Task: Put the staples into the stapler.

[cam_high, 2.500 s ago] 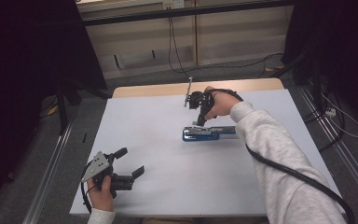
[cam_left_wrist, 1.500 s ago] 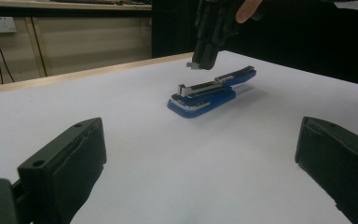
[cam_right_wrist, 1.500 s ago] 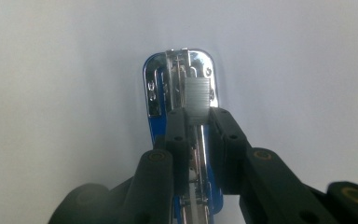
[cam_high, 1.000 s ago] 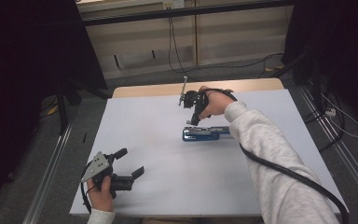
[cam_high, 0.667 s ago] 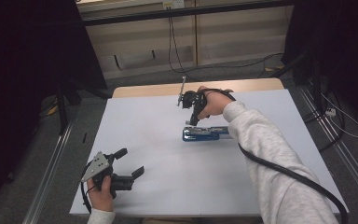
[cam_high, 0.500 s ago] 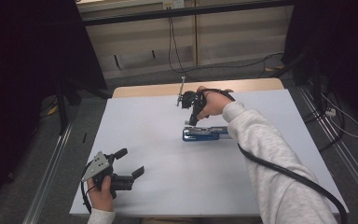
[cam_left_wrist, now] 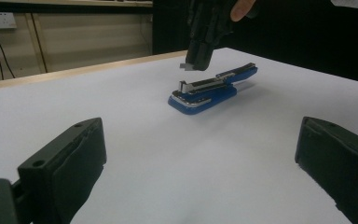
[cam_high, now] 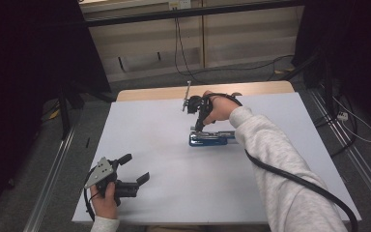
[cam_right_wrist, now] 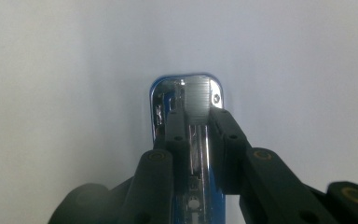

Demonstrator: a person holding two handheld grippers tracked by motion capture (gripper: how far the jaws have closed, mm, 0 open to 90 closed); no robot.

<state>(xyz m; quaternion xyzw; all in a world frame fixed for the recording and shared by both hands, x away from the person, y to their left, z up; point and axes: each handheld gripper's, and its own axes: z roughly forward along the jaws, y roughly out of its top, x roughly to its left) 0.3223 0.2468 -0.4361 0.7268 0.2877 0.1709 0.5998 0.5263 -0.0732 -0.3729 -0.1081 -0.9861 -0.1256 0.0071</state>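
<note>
Overhead, the white counter (cam_high: 174, 159) carries a blue stapler (cam_high: 211, 139) lying flat toward its far middle. The right tool (cam_high: 198, 126) points down over the stapler's left end, held by the right hand (cam_high: 220, 108), with a grey sleeve (cam_high: 280, 174) and a black cable (cam_high: 299, 181) trailing back. The left tool (cam_high: 133, 168) rests near the front left corner, well apart from the stapler, in the left hand (cam_high: 105, 200), its jaws spread.

From the left gripper view, the left tool (cam_left_wrist: 200, 158) has its two black jaws wide apart with only bare counter (cam_left_wrist: 121, 98) between them. Farther off, the stapler (cam_left_wrist: 212, 88) lies with its metal arm raised a little off the blue base, and the right tool (cam_left_wrist: 191, 65) hangs just above its near end, not touching it.

Along the right gripper view, the right tool (cam_right_wrist: 196, 128) looks straight down on the stapler (cam_right_wrist: 189, 95); its jaws stand slightly parted on either side of the shiny metal arm. Whether they press it is hard to judge here, though they appear released.
</note>
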